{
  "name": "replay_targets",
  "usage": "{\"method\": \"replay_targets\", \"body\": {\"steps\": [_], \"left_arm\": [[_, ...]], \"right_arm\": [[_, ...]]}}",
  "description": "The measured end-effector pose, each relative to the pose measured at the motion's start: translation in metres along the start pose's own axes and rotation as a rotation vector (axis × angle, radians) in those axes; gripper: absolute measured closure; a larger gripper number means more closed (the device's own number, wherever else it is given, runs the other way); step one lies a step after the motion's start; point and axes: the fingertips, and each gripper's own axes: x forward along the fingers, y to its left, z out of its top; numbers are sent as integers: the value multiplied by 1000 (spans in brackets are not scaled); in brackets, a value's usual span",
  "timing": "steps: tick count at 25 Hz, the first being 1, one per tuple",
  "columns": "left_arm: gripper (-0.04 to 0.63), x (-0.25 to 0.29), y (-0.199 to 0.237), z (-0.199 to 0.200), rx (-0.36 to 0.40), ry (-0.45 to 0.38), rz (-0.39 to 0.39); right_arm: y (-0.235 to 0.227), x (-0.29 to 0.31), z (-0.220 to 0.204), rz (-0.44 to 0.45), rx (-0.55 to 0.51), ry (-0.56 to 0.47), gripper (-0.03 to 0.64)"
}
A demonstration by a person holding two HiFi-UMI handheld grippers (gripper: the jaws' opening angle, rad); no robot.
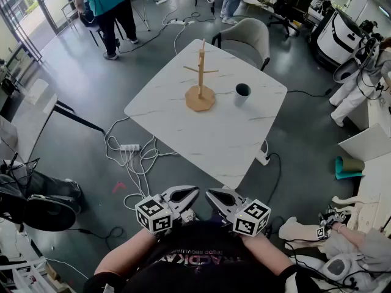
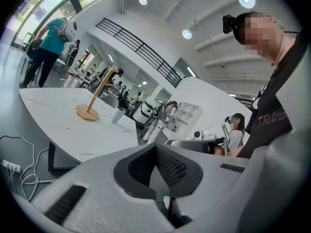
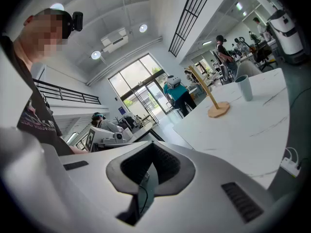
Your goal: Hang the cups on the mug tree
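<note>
Both left tool (image 1: pixel 190 192) and right tool (image 1: pixel 212 195) pressed together; cup (image 1: pixel 242 94) near mug tree (image 1: pixel 200 72).

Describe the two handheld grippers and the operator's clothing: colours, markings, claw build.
The left gripper and right gripper match: pale grey moulded shells, each claw tapering to a point, with dark ribbed pads set inside. Each carries a white cube printed with black square markers. The person wears a black short-sleeved T-shirt with reddish print.
</note>
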Motion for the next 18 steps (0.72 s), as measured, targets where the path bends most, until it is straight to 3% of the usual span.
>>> {"method": "replay_targets", "body": {"steps": [18], "left_arm": [[598,-5,8,0,-9,-2,10]], "right_arm": [[3,10,2,28,7,-3,606]]}}
